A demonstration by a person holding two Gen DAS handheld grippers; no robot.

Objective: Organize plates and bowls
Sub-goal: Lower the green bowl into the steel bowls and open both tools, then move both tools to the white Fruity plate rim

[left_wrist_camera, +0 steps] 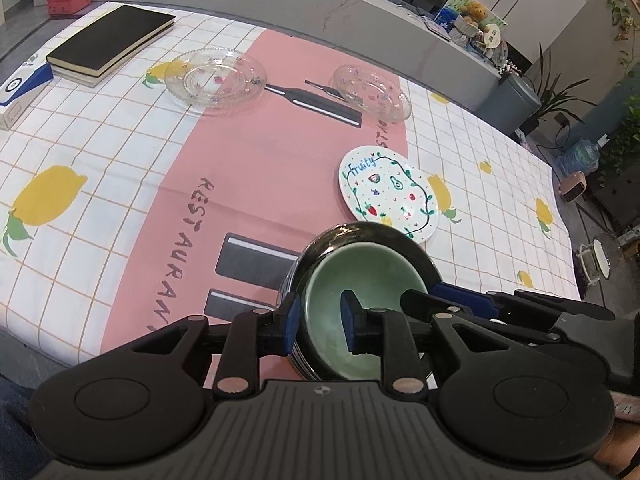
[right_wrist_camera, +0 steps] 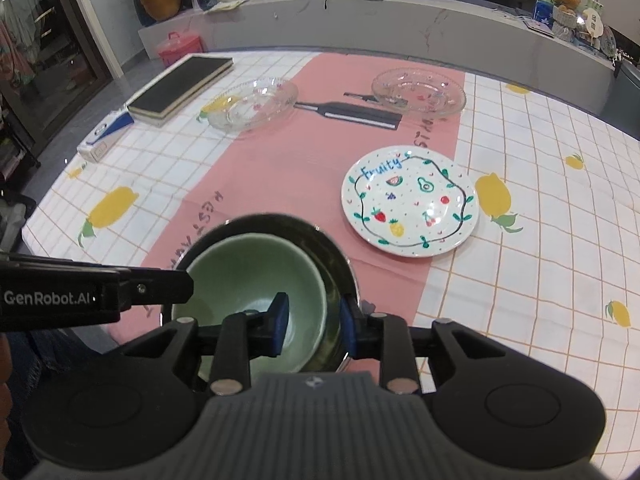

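green bowl (right_wrist_camera: 256, 276): glossy glaze | glass plates (right_wrist_camera: 418, 91): clear, patterned | tablecloth (right_wrist_camera: 540, 240): matt, creased

Near edge: stacked bowls (right_wrist_camera: 256, 280) and both grippers crowd it.
Centre pink strip (right_wrist_camera: 288, 176): open cloth.
Right: fruit plate (right_wrist_camera: 410, 200).
Far: two glass plates (right_wrist_camera: 254, 104), book (right_wrist_camera: 180, 84).

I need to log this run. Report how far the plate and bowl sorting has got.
Done: the green bowl sits nested in the black bowl. In hand: the left tool and the right tool each straddle the bowls' rims. Left: the fruit plate and two glass plates lie apart, unstacked.
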